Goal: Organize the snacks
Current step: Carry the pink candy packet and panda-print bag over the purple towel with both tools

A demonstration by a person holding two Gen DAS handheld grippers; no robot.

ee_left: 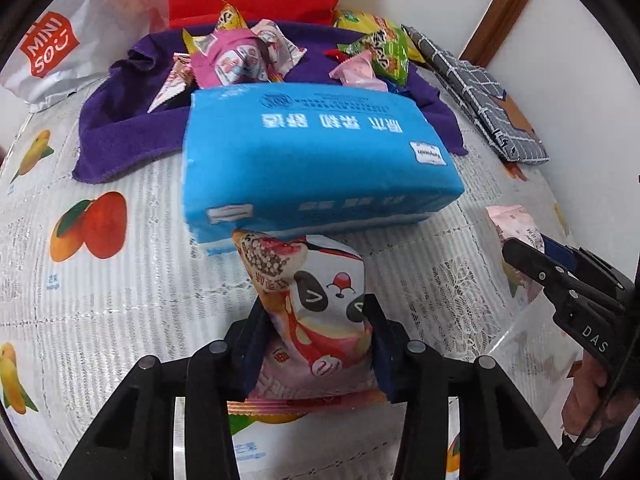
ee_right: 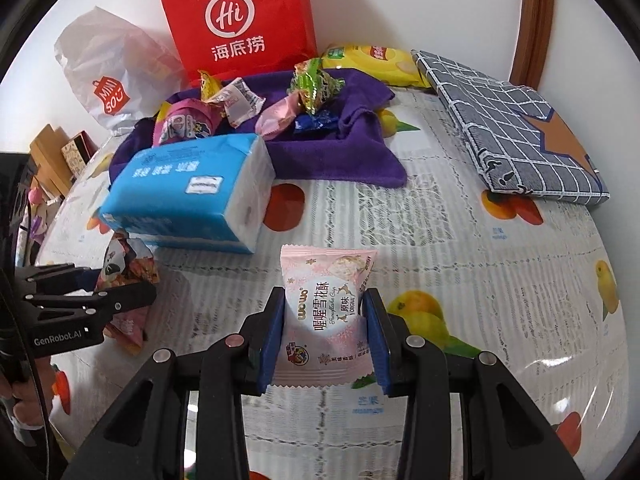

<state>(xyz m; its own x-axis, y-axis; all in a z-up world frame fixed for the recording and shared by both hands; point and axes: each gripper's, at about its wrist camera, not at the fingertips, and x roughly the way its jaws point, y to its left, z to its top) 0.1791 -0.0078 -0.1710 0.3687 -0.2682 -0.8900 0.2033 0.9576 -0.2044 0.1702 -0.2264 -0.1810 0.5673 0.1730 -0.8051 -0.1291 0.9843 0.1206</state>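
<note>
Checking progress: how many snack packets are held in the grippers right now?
2: the panda-print packet in the left gripper, and the pink snowflake packet in the right gripper. The others lie on the purple towel.

The tall red paper bag (ee_right: 236, 28) at the back carries a white "Hi" ring logo above "海底捞", and the crumpled white plastic bag (ee_right: 100, 80) beside it shows a red "MINISO" tag. The pale pink snack packet (ee_right: 326, 312) clamped in my right gripper (ee_right: 326, 344) reads "wowo", "雪花酥" and "原味 ORIGINAL". My left gripper (ee_right: 120, 296) is marked "GenRobot.AI", while "DAS" stands on the right one's black body.
</note>
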